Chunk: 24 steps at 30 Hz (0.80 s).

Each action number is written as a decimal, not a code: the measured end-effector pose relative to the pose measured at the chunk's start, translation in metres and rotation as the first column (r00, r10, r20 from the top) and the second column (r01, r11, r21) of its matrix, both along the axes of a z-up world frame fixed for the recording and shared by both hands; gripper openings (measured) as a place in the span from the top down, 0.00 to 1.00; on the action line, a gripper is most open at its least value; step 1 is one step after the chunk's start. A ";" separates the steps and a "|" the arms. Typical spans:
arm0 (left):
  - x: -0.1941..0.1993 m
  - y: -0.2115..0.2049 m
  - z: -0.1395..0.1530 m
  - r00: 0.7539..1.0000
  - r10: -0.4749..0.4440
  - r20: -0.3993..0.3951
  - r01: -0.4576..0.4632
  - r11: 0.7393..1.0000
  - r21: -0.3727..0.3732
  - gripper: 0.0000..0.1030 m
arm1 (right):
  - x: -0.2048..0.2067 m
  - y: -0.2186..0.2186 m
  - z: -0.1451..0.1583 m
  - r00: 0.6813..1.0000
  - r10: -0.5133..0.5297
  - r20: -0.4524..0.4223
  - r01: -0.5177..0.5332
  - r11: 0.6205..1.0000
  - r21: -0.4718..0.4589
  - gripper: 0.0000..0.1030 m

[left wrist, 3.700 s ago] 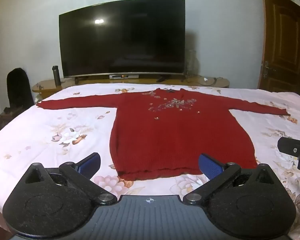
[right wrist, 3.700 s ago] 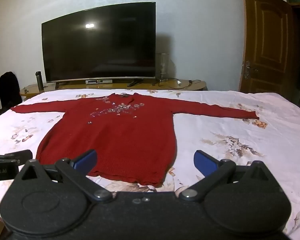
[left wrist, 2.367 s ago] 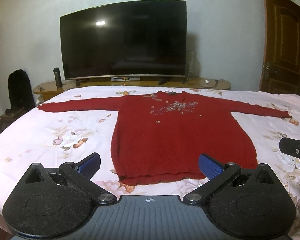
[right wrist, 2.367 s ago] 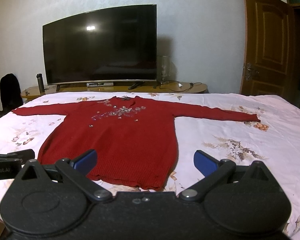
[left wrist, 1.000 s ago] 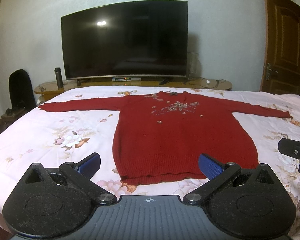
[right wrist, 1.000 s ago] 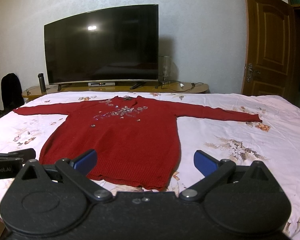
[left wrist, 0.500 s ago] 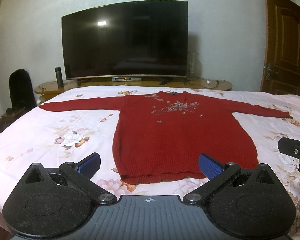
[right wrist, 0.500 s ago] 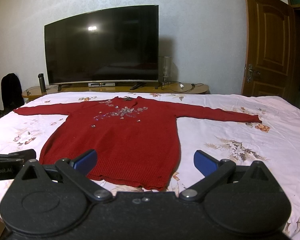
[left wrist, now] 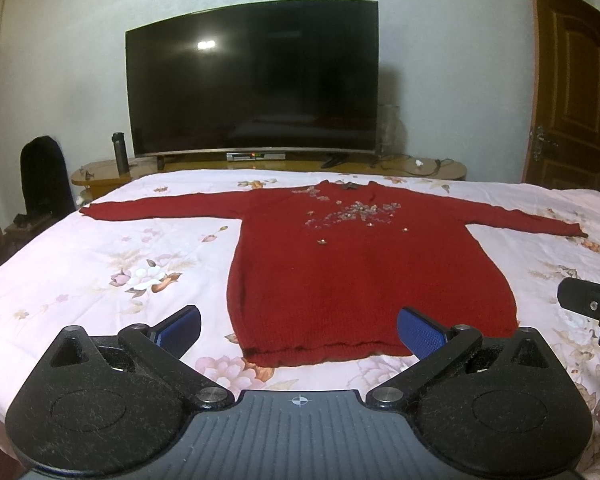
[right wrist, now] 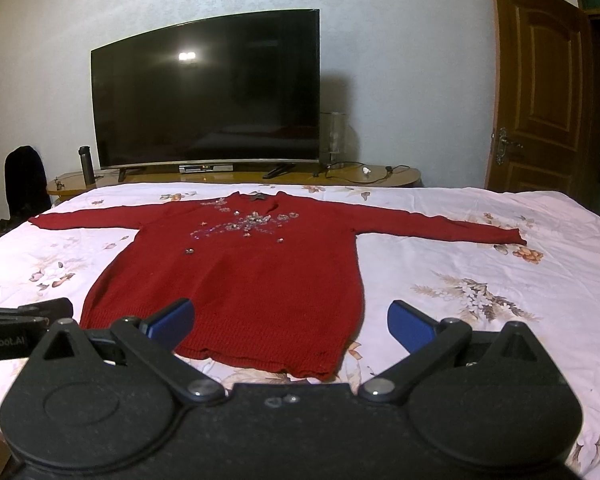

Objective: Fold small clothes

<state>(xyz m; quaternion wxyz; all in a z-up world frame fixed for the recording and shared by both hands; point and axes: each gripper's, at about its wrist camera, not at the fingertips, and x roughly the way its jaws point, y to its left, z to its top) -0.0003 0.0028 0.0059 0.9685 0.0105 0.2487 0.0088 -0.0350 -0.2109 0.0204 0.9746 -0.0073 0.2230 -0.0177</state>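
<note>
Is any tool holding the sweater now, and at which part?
No. Both the left tool and the right tool are open and hold nothing; the sweater lies flat.

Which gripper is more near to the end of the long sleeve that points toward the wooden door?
Right. The right gripper hovers at the hem corner on that sleeve end's side; the left gripper hovers at the opposite hem corner, farther off.

Bed (left wrist: 80,264) cut off at every edge — small clutter on TV stand (right wrist: 228,178) indistinct.
</note>
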 end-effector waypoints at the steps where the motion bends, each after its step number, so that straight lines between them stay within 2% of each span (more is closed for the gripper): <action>1: 0.001 0.000 0.000 1.000 0.002 -0.001 -0.002 1.000 -0.001 0.00 | 0.001 0.000 0.000 1.000 0.000 -0.001 0.000 1.000 0.001 0.01; 5: 0.017 0.001 0.001 1.000 -0.005 -0.010 0.004 1.000 -0.030 0.00 | 0.006 -0.006 0.000 1.000 -0.009 0.000 0.009 1.000 -0.002 0.00; 12: 0.064 0.004 -0.006 0.999 -0.029 -0.035 0.024 0.991 -0.133 0.00 | 0.033 -0.038 0.000 0.998 -0.070 0.006 0.070 0.998 0.004 0.00; 18: 0.122 -0.013 -0.008 0.998 -0.059 -0.024 0.056 0.994 -0.098 0.00 | 0.076 -0.081 0.001 0.985 -0.171 0.025 0.171 0.985 0.021 0.00; 20: 0.144 -0.017 -0.010 0.996 -0.088 -0.018 0.086 0.990 -0.115 0.00 | 0.091 -0.094 0.000 0.981 -0.191 0.029 0.190 0.981 0.023 0.01; 22: 0.167 -0.023 -0.014 0.994 -0.104 -0.029 0.101 0.990 -0.100 0.00 | 0.109 -0.108 -0.002 0.977 -0.210 0.029 0.209 0.977 0.029 0.03; 24: 0.196 -0.028 -0.022 0.992 -0.117 -0.057 0.112 0.990 -0.086 0.00 | 0.129 -0.125 -0.006 0.974 -0.223 0.025 0.222 0.974 0.047 0.11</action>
